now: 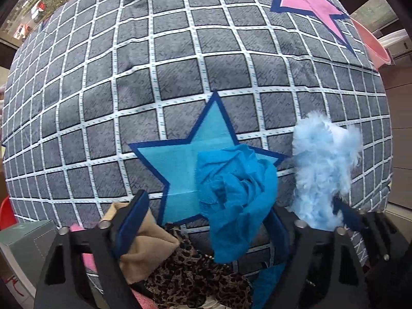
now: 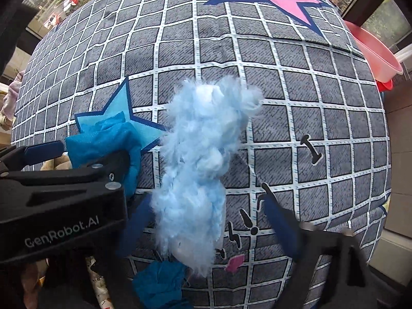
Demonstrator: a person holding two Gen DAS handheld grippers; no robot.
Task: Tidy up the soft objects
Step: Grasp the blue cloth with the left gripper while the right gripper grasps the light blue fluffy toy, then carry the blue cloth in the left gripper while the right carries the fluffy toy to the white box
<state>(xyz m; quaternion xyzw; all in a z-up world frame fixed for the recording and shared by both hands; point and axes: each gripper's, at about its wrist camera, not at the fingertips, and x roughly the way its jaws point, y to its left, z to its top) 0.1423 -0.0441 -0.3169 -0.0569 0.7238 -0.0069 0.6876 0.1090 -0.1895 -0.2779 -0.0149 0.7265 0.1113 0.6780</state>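
A crumpled teal cloth [image 1: 235, 195] lies on the grey checked bedspread [image 1: 180, 77], partly over a blue star print. My left gripper [image 1: 208, 213] is open, its blue-padded fingers either side of the cloth. A fluffy light blue piece [image 2: 203, 159] lies to its right, between the open fingers of my right gripper [image 2: 203, 221]; it also shows in the left wrist view [image 1: 324, 164]. The teal cloth [image 2: 108, 141] and the left gripper's black body [image 2: 64, 193] show at the left of the right wrist view. A beige cloth [image 1: 144, 255] and a leopard-print cloth [image 1: 195, 275] lie under the left gripper.
A pink basin [image 2: 373, 51] sits off the bed's far right corner. A grey-green box [image 1: 28, 239] stands at the near left. More teal cloth [image 2: 159, 283] lies at the near edge. Windows run behind the bed.
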